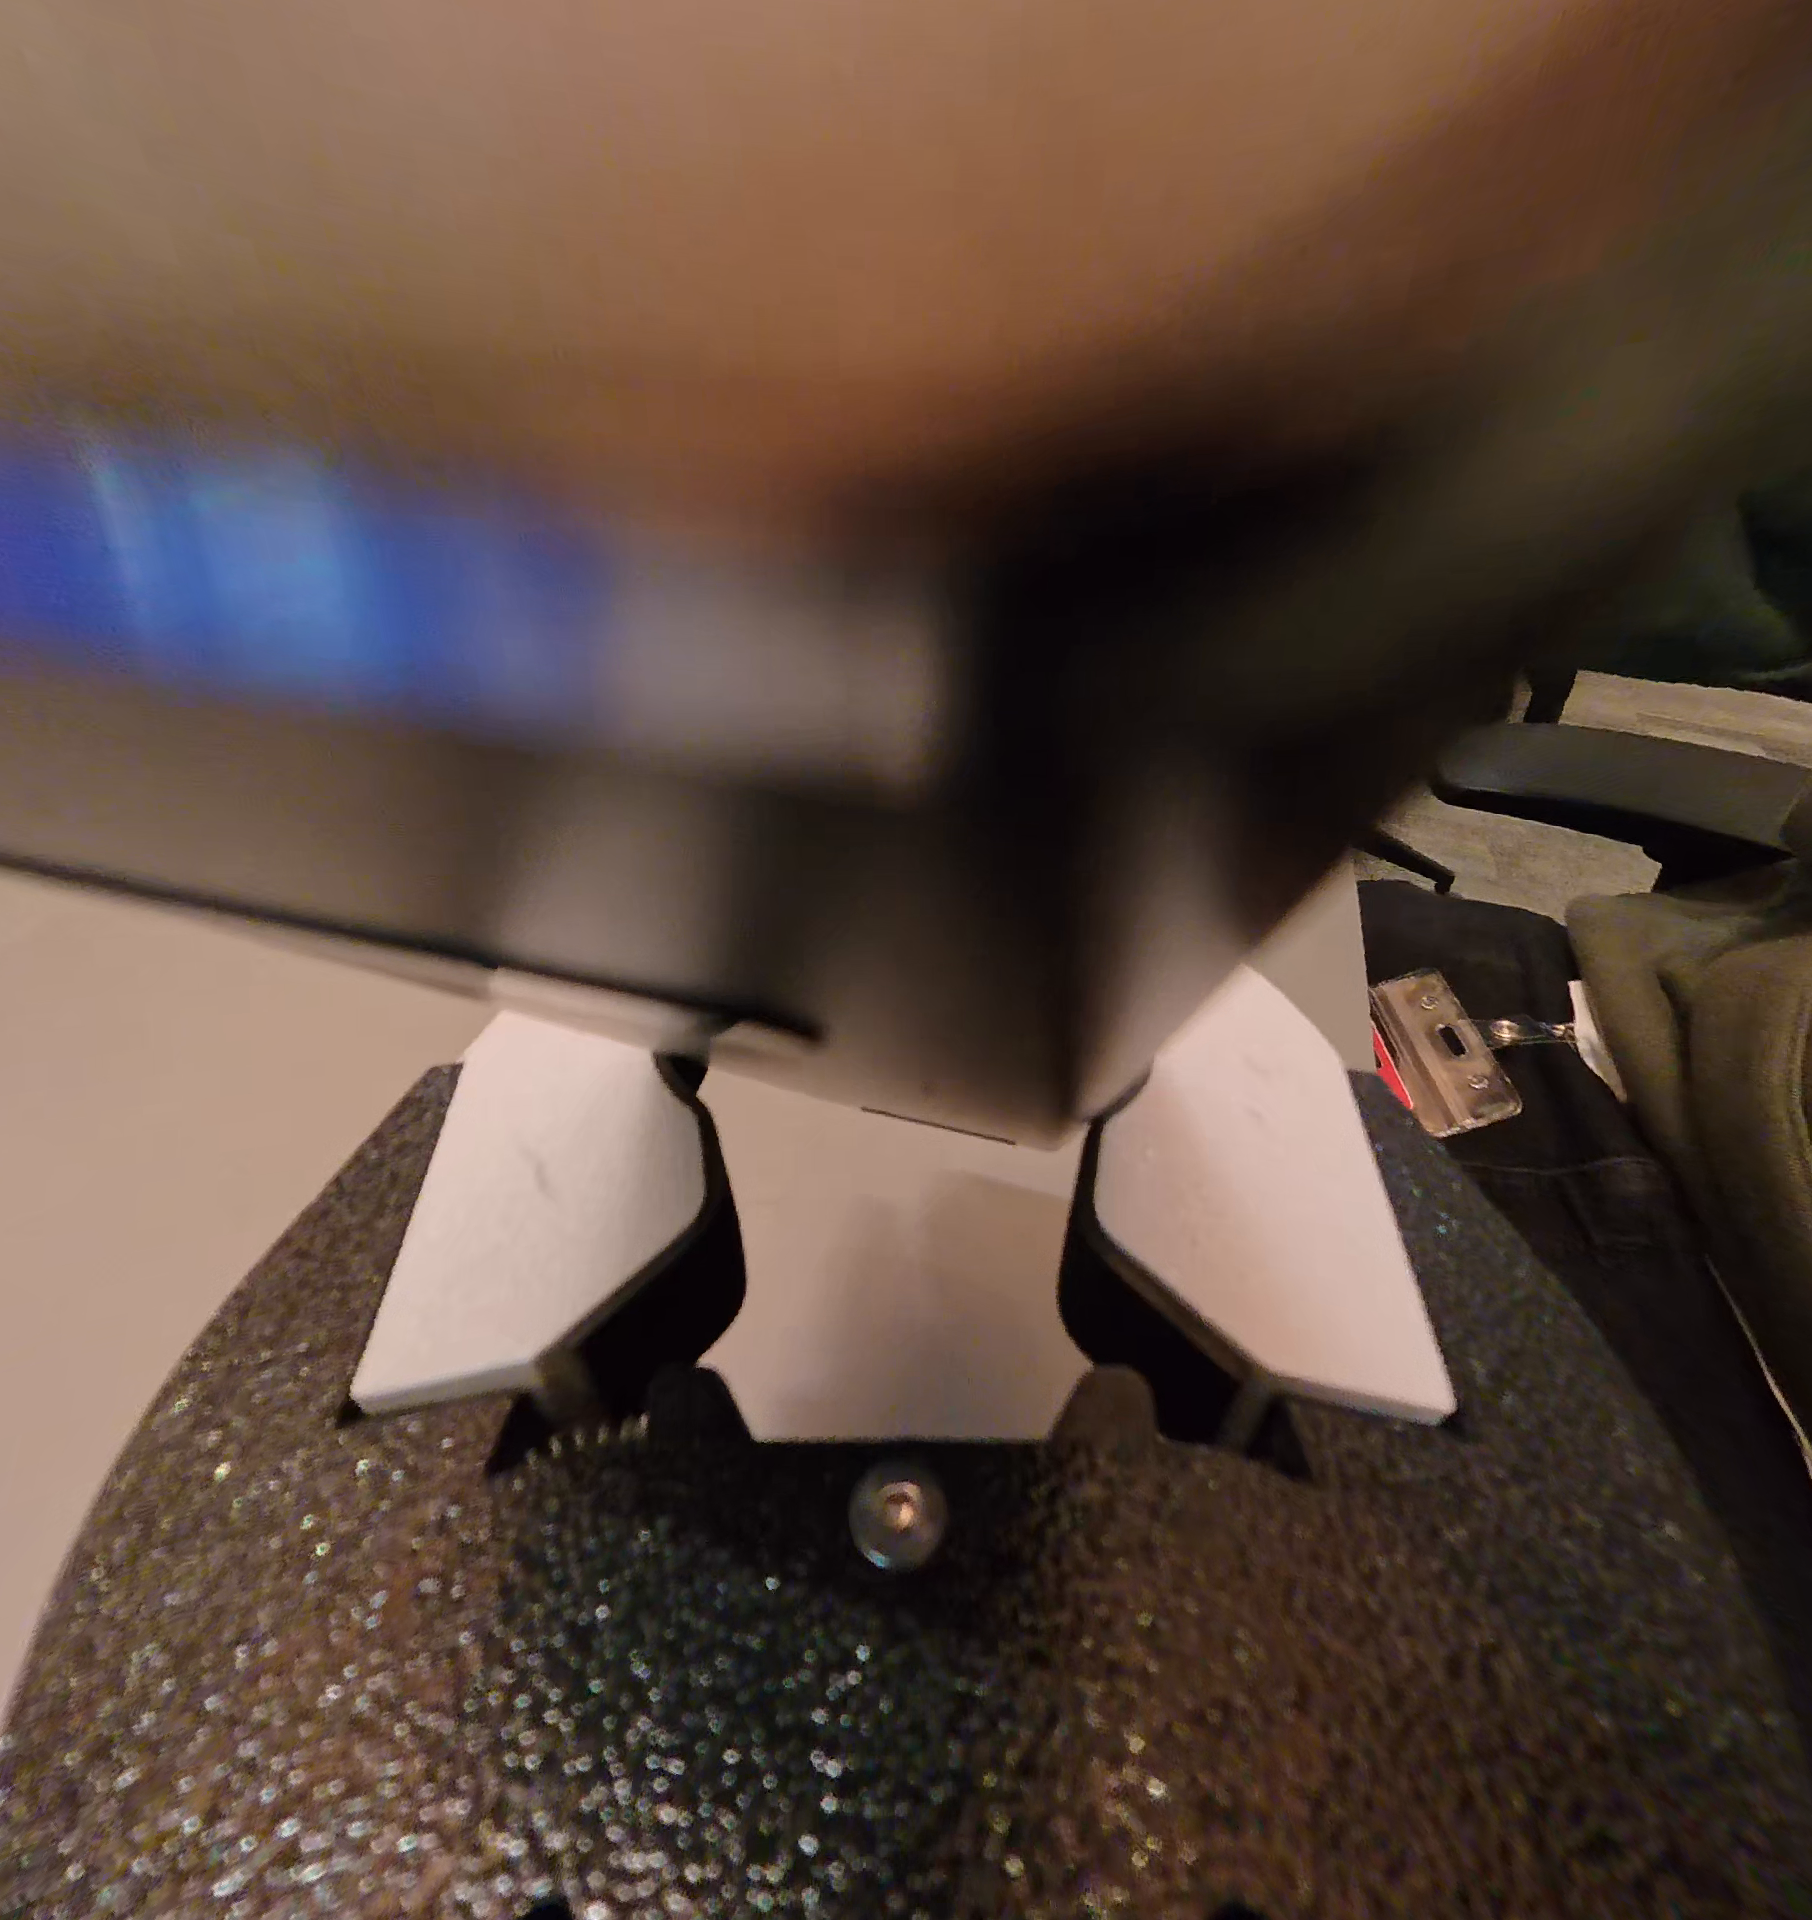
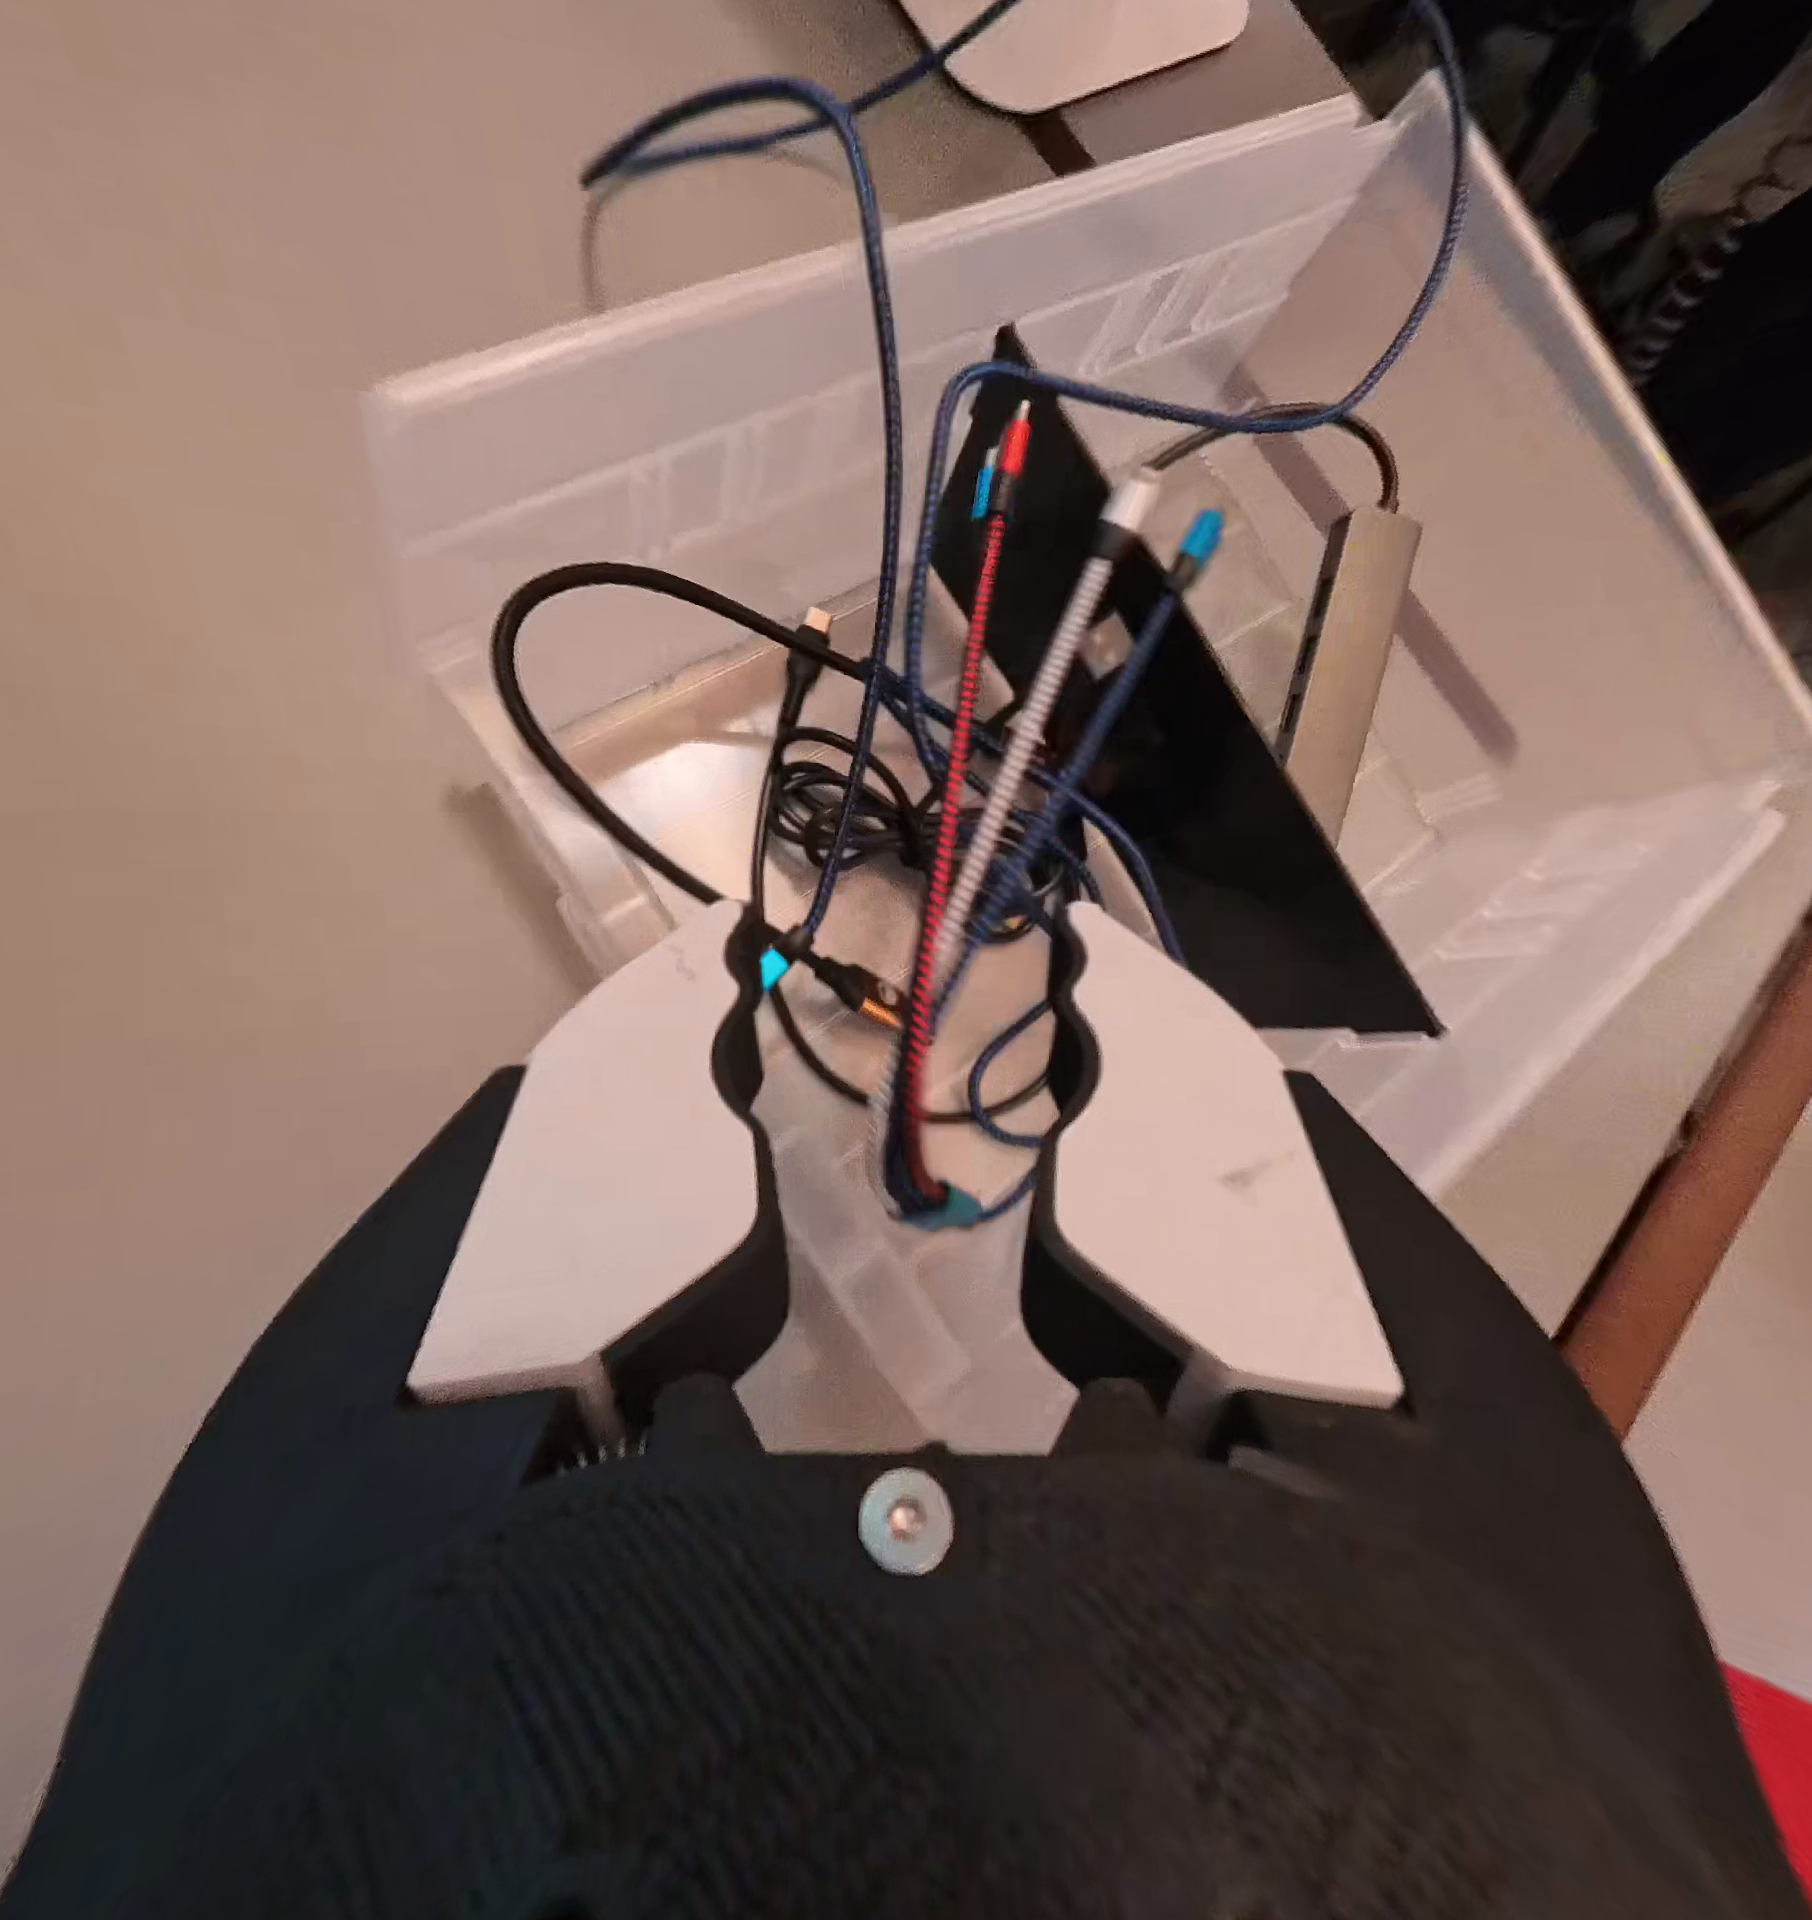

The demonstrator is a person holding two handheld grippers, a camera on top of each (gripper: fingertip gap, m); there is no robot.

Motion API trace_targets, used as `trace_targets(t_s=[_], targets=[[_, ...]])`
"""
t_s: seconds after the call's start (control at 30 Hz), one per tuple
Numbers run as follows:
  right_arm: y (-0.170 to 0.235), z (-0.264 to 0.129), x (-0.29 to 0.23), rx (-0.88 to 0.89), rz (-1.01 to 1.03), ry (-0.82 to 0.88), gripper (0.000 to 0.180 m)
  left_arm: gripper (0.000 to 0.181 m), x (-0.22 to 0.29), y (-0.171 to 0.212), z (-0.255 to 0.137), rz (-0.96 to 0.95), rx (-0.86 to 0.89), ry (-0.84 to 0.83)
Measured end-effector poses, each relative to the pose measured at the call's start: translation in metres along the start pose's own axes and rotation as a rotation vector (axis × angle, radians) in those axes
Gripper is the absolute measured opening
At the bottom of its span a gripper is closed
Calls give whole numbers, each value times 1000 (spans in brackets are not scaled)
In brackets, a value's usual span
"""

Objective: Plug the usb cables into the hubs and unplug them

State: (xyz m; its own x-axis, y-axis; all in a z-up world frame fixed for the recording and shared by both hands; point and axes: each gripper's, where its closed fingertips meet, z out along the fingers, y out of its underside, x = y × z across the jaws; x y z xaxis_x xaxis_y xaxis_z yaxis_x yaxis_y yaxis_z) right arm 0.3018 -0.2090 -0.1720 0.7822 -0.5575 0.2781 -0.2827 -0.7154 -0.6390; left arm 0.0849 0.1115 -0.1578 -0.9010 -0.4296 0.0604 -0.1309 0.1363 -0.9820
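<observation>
Both views are lit by dim, warm indoor light that tints the pale table (image 2: pixel 154 520) beige and leaves the dark edges murky. The left wrist view is badly blurred: a grey box (image 1: pixel 881 883) close to the lens smears into brown and blue streaks across the upper half, while the gripper body (image 1: pixel 881 1662) below glitters with speckled glare and only the far right corner looks fairly sharp. The right wrist view is clearer, with slight motion softness on the cables (image 2: pixel 985 779) and clear bin (image 2: pixel 1504 727), soft shadows under the cables, and wide-angle bending toward the borders.
</observation>
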Motion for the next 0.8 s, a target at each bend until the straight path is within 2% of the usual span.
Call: trace_targets(t_s=[0.03, 0.07, 0.2, 0.27, 0.37, 0.43, 0.53, 0.6, 0.63, 0.8], targets=[[0, -10, -2, 5, 18, -40, 63, 74, 0, 0, 0, -1, 1, 0], [2, -19, -6, 1, 24, -89, 65, 74, -1, 0, 0, -4, 2, 0], [-5, -38, 28, 55, 82, 63, 71, 74, -2, 1, 0, -11, 5, 0], [-18, -31, 27, 91, 125, 50, 71, 74, -1, 0, 1, -16, 9, 6], [-43, -9, 26, 99, 130, 77, 70, 74, 1, 2, 4, -17, -1, 11], [-53, 12, 40, 29, 158, 149, 70, 74, 3, 4, 7, -10, -15, 17], [-72, 46, 60, -3, 374, 127, 70, 74, 6, 6, 11, -6, -25, 27], [-85, 67, 69, 2, 572, 65, 58, 75, 7, 7, 13, 2, -34, 30], [-85, 78, 78, -17, 632, 71, 52, 75, 7, 7, 13, 7, -37, 30], [-67, 122, 91, -139, 825, 44, 53, 74, 3, 9, 12, -4, -37, 24]])
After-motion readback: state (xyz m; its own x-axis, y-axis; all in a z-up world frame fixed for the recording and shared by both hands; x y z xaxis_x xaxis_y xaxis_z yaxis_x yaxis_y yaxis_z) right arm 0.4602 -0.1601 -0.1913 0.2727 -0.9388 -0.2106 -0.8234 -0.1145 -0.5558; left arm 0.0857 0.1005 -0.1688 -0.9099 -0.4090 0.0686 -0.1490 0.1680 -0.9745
